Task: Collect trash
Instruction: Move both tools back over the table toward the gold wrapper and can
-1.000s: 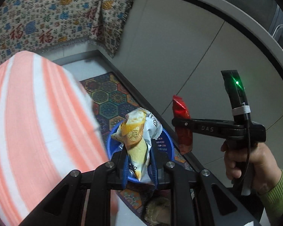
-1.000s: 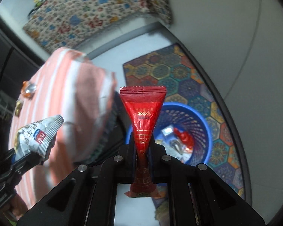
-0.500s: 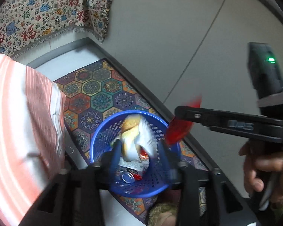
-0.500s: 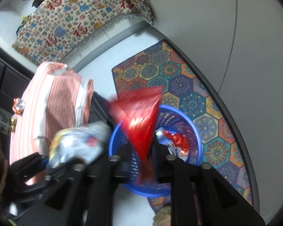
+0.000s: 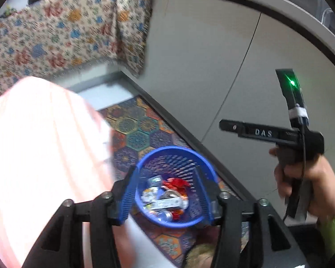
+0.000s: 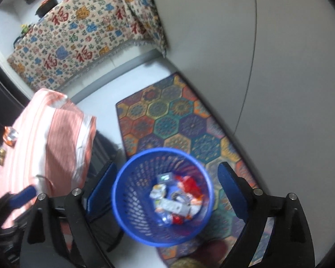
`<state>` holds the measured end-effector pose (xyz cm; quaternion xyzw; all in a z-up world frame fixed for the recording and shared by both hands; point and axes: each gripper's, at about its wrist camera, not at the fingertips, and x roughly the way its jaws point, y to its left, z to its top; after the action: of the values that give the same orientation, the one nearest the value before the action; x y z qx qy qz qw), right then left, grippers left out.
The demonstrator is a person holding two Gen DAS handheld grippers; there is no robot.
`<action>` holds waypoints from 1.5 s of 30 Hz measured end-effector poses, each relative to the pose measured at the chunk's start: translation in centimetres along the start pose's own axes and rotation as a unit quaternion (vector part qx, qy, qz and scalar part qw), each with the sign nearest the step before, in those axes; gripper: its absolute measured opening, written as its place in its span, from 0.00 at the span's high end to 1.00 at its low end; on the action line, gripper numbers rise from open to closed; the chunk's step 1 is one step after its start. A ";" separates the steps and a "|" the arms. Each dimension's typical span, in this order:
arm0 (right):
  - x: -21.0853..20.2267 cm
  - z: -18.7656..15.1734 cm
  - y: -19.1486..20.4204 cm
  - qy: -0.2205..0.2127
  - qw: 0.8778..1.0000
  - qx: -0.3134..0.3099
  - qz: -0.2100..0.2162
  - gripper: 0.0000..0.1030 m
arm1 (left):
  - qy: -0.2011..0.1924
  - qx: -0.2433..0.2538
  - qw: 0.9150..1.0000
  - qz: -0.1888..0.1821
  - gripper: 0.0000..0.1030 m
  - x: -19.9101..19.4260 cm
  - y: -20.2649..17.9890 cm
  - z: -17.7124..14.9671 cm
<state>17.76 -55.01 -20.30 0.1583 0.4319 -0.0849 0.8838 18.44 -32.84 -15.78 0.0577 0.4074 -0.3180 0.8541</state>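
A blue mesh basket point(image 5: 174, 149) point(image 6: 163, 150) stands on the rug below both grippers. Inside it lie several wrappers point(image 5: 165, 198) point(image 6: 178, 197), red and silver-white ones among them. My left gripper point(image 5: 168, 192) hangs over the basket, its jaws opening, with nothing between the blue pads. My right gripper point(image 6: 167, 186) is also above the basket, its jaws opening wide and empty. In the left wrist view the right gripper point(image 5: 226, 126) shows side-on, held by a hand point(image 5: 301, 178). The left gripper's blue pad point(image 6: 24, 195) shows at the lower left of the right wrist view.
A table under an orange-and-white striped cloth point(image 6: 53, 134) point(image 5: 44, 145) stands left of the basket, with a crumpled wrapper point(image 6: 10, 136) on it. A hexagon-patterned rug point(image 6: 174, 120) lies along grey cabinet fronts point(image 5: 201, 78). Furniture under a patterned cloth point(image 6: 84, 35) stands behind.
Both grippers have opened. The yellow-and-white snack bag has left my left gripper and the red wrapper has left my right one; both have gone down into the basket.
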 end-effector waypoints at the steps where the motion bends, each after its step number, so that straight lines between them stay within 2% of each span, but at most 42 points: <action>1: -0.4 -0.1 0.6 -0.007 1.000 -0.013 -0.007 0.08 | -0.007 -0.002 1.000 0.010 0.33 -1.3 0.7 -0.8; 3: -1.1 -0.5 2.5 -0.022 0.999 -0.042 -0.012 0.07 | -0.004 -0.009 1.000 0.022 0.28 -3.1 2.5 -2.4; 5: -1.9 -1.0 5.1 -0.036 0.997 -0.075 -0.003 0.07 | 0.008 -0.019 0.999 0.036 0.28 -4.7 4.7 -4.0; 9: -3.0 -2.8 11.7 -0.063 0.986 -0.154 0.013 0.04 | 0.012 -0.046 0.994 0.101 0.28 -8.1 9.9 -7.1; 11: -3.4 -4.3 15.6 -0.069 0.978 -0.192 0.035 0.04 | 0.013 -0.069 0.989 0.128 0.28 -9.7 12.8 -8.3; 16: -4.3 -8.8 25.9 -0.045 0.955 -0.267 0.118 0.03 | 0.006 -0.105 0.974 0.199 0.28 -13.6 19.6 -10.8; 20: -3.5 -11.4 32.8 -0.023 0.933 -0.333 0.133 0.02 | 0.006 -0.133 0.963 0.236 0.28 -14.9 24.4 -12.0; 23: -1.4 -11.9 35.9 -0.007 0.929 -0.343 0.136 0.01 | 0.011 -0.144 0.957 0.250 0.28 -15.2 26.5 -12.8; 26: 1.0 -12.0 37.5 0.015 0.932 -0.339 0.128 0.01 | 0.015 -0.158 0.956 0.246 0.27 -15.0 28.1 -13.3; 28: 1.9 -11.8 37.2 0.023 0.935 -0.328 0.131 0.00 | 0.010 -0.166 0.957 0.239 0.22 -14.9 27.9 -13.3; 34: 0.8 -12.4 36.9 0.019 0.937 -0.323 0.129 0.00 | 0.017 -0.159 0.959 0.235 0.13 -14.4 27.6 -13.1; 45: 1.4 -11.9 37.7 0.019 0.938 -0.323 0.129 0.00 | 0.018 -0.161 0.958 0.236 0.10 -14.2 27.8 -12.9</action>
<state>20.63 -15.59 -20.51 -0.0794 0.4283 0.1767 0.8826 19.75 0.82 -18.37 0.0194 0.4434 -0.0369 0.8954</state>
